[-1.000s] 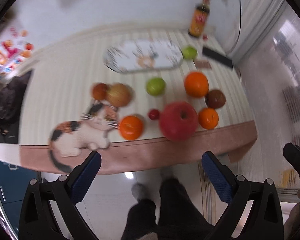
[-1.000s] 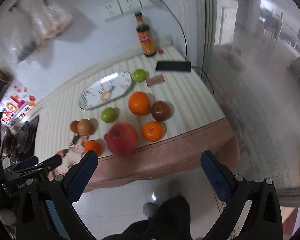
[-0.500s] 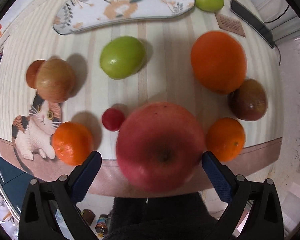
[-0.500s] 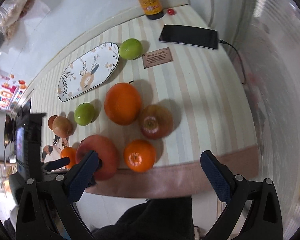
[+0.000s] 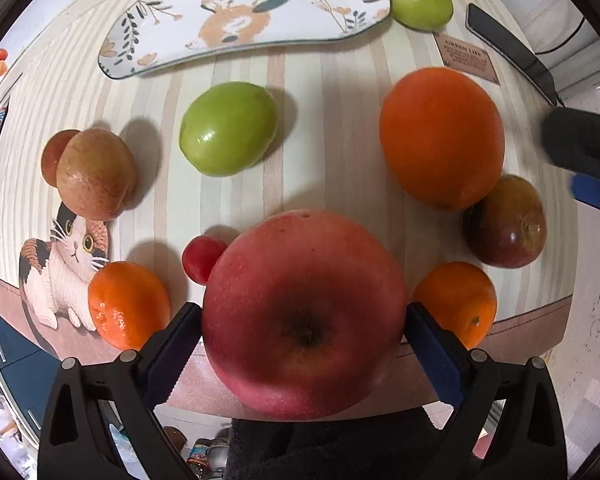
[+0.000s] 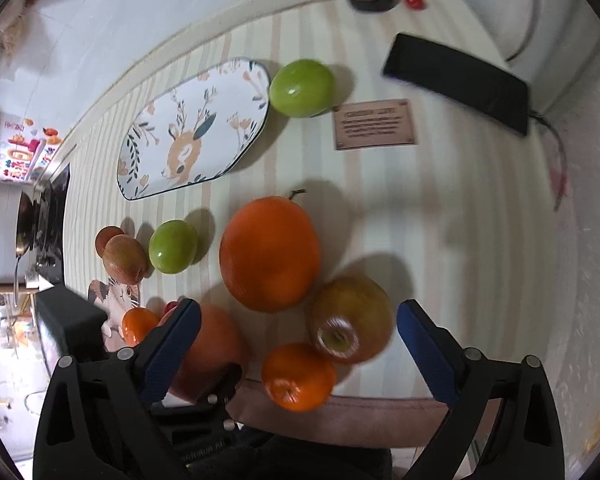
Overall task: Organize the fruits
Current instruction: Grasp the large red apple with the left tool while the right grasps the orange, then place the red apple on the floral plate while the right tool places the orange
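Left gripper (image 5: 302,326): spread wide, pads flanking big red apple (image 5: 302,312) at counter (image 5: 332,176) edge, contact unclear | Right gripper (image 6: 298,330): closing, nothing clamped; small orange (image 6: 298,376) and brownish apple (image 6: 350,320) between pads | plate (image 6: 192,128) far ahead

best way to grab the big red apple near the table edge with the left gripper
Grip the big red apple across its widest girth, coming straight down from above. Its stem dimple faces up, so the rounded flanks are the two sides free to pinch. The left gripper already straddles it, one pad at each flank. Keep clear of the cherry tomato and the small orange beside it.
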The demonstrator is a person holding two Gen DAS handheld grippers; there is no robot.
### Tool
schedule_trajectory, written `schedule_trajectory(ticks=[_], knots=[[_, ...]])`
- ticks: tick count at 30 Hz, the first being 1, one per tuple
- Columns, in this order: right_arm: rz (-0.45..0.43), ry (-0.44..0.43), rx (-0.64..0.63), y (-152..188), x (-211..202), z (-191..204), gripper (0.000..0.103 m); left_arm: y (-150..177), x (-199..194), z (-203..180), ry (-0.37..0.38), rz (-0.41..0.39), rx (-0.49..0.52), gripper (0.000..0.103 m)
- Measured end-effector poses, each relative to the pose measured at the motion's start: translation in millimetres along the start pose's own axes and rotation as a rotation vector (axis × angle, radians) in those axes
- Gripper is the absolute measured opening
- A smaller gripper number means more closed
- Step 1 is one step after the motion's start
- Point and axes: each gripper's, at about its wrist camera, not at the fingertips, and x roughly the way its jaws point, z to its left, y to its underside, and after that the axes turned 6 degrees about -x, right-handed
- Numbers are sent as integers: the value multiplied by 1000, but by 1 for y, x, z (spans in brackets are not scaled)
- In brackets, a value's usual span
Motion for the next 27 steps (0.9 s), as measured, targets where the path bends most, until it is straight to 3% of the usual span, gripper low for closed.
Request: schedule_trajectory(ticks=[1, 5, 7, 9, 12, 18, 27], knots=[[18, -10, -6, -7, 7, 2, 91, 1, -3, 0, 2, -8, -4, 101], [99, -25, -27, -27, 37, 12, 88, -3, -11, -8, 3, -21, 21, 101], [151, -24, -40, -35, 55, 17, 78, -4, -16, -12, 6, -20, 28, 101], [184, -37, -45, -40, 67, 21, 78, -5, -19, -14, 16, -18, 21, 101], [159, 6, -101, -44, 65, 33, 77, -7, -28, -12, 30, -21, 20, 101], [129, 0, -85, -39, 60, 27, 76, -18, -58, 6, 34, -68, 7, 101], [63, -65, -16, -36, 30, 12, 75, -56, -83, 43, 74, -130, -15, 101]])
